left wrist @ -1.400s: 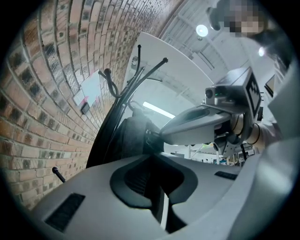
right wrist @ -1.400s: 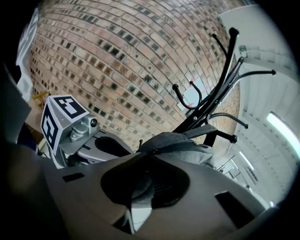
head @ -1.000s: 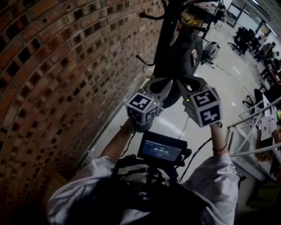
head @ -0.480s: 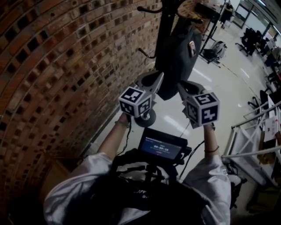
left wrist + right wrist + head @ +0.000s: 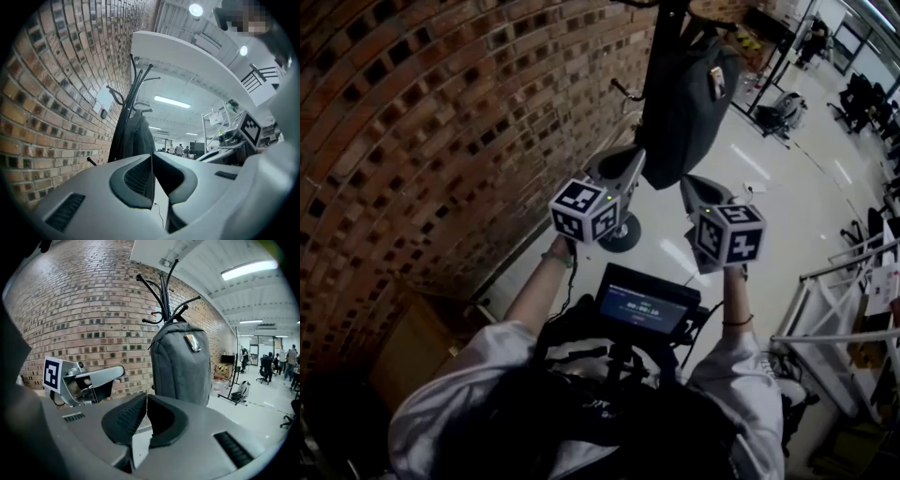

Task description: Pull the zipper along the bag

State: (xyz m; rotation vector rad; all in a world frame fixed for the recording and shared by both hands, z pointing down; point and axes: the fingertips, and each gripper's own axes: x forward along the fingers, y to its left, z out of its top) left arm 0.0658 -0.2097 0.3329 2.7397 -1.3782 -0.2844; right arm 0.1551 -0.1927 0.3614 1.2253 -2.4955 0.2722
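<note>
A grey backpack hangs from a black coat rack beside the brick wall. It also shows in the right gripper view and, darker, in the left gripper view. My left gripper is below the bag's bottom left, shut, with nothing in it. My right gripper is below the bag's bottom right and apart from it. Its jaws have just been closing and now meet at the tips on nothing. No zipper pull is clear in any view.
The brick wall runs close along the left. The rack's round base stands on the shiny floor. A small screen sits at the person's chest. White metal frames are at the right. People and chairs are far off.
Both grippers have come back and down from the bag's lower end, which they were against a second ago. The bag now hangs free above them.
</note>
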